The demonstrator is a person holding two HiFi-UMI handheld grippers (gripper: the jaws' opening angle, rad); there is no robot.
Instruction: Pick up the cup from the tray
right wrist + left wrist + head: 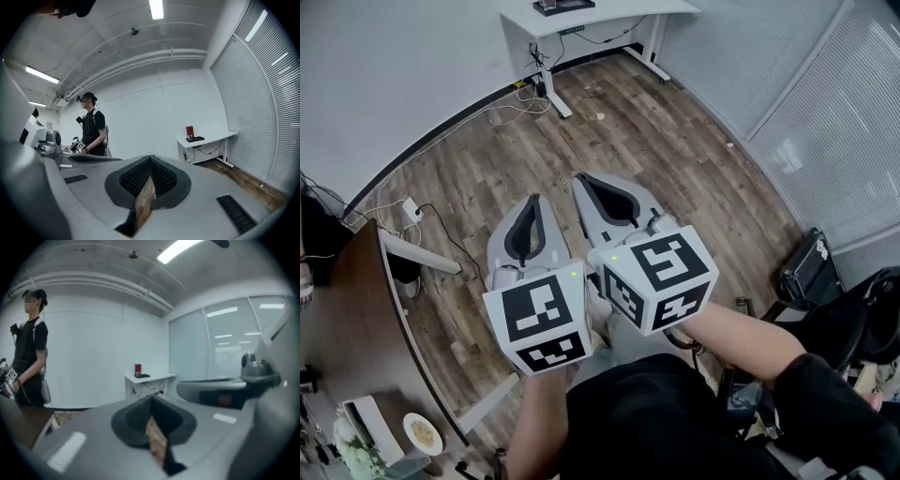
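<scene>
Head view shows the left hand-held gripper [532,208] and the right hand-held gripper [586,183] side by side above the wooden floor [656,141], both clenched with nothing between their jaws; each one's own view confirms it, with only a sliver of floor showing below the meeting tips.

The cup [190,131] – we take the small red upright thing to be it – stands on a dark flat tray [195,138] near the left end of the white counter [213,137] against the far wall, well apart from both grippers. It is too small here for us to tell its material or whether it has a handle.

We judge it light and stiff-walled, probably smooth, so it could slip or tip under a careless push. We would open one gripper wide and take the cup across its body at about mid-height, pads on opposite sides of the wall, with a gentle squeeze – a thin wall might buckle. The tray looks loose, so we would lift straight up and not drag it.
</scene>
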